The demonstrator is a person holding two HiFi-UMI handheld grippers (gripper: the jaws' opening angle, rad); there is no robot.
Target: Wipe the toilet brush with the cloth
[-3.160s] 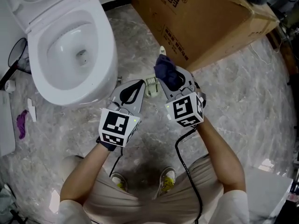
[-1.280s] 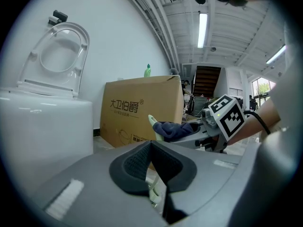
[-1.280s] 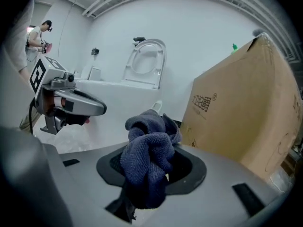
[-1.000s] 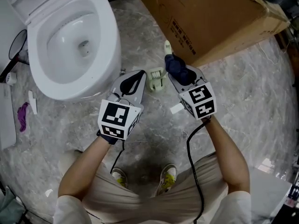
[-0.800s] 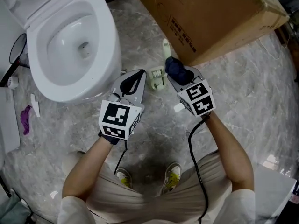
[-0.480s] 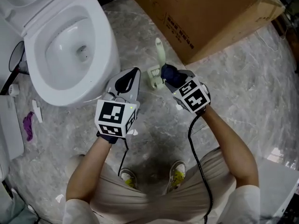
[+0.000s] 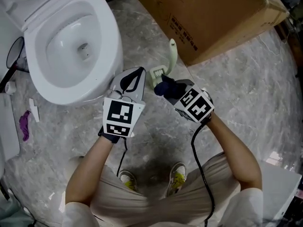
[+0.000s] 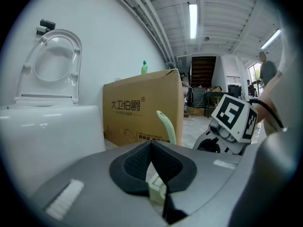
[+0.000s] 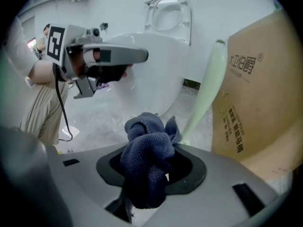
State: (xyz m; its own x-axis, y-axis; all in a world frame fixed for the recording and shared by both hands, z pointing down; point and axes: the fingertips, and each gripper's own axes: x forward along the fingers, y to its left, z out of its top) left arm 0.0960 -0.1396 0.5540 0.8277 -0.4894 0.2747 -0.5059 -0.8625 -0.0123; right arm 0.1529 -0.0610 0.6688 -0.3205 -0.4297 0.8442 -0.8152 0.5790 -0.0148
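Note:
The pale green toilet brush [image 7: 172,56] stands on the floor by the box, head down and handle tilted up; the same handle [image 9: 208,89] rises just behind the cloth. My right gripper [image 7: 171,90] is shut on a bunched dark blue cloth [image 7: 164,85], which sits against the brush's lower end. The cloth [image 9: 147,150] fills the right jaws. My left gripper [image 7: 138,72] is shut and empty, its tip just left of the brush head. Past its jaws the brush handle [image 8: 166,126] shows upright.
A white toilet [image 7: 110,46] with its seat raised stands at the left. A large cardboard box [image 7: 213,13] fills the upper right, close behind the brush. A purple scrap [image 7: 23,126] lies on the grey marbled floor at far left. The person's shoes [image 7: 176,171] are below.
My right gripper has swung left with the cloth, from beside the box corner to the brush's lower end. More of the handle now shows. The left gripper has hardly moved.

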